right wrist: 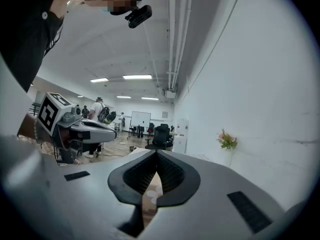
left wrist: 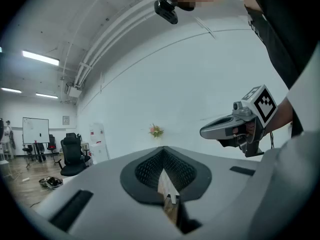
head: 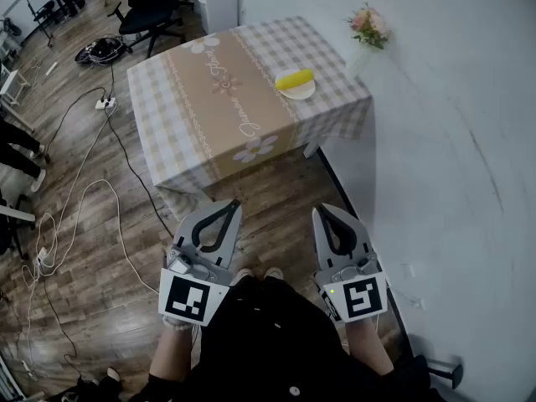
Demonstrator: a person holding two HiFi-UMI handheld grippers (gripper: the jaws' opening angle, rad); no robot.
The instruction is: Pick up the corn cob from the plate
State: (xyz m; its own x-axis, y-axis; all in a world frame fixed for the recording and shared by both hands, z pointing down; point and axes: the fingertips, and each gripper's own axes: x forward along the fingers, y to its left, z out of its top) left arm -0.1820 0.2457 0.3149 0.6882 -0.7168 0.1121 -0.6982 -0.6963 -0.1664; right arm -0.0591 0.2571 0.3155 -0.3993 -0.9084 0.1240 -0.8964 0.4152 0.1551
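Closest to the body, both tongs hang level over the wooden floor (head: 100,224), side by side and a little apart. The left tongs (head: 231,205) are pressed together with nothing in them; their own view shows the two pads meeting at the tip, with only a sliver of cloth showing behind. The right tongs (head: 320,213) look the same: tips together, nothing pinched.

Beyond the tips comes a strip of bare floor, then the near edge of the surface (head: 180,107), which stands at a slant to the person under a checked cloth with a tan runner (head: 222,90) down its middle.

Farther on, toward the right edge of the surface and between that edge and the runner, sits the plate (head: 305,94) with the yellow cob (head: 295,79) lying on it. The cob is well apart from both tongs, ahead of them and on the right-hand side, so the right tongs are likely the nearer pair. Its long axis runs roughly crosswise to the way the tongs point, its right end tipped slightly farther away. A grip across its middle would probably need the tongs spread first and carried forward over the near edge.

Past the far right corner stands a vase (head: 368,32) of flowers against the wall.
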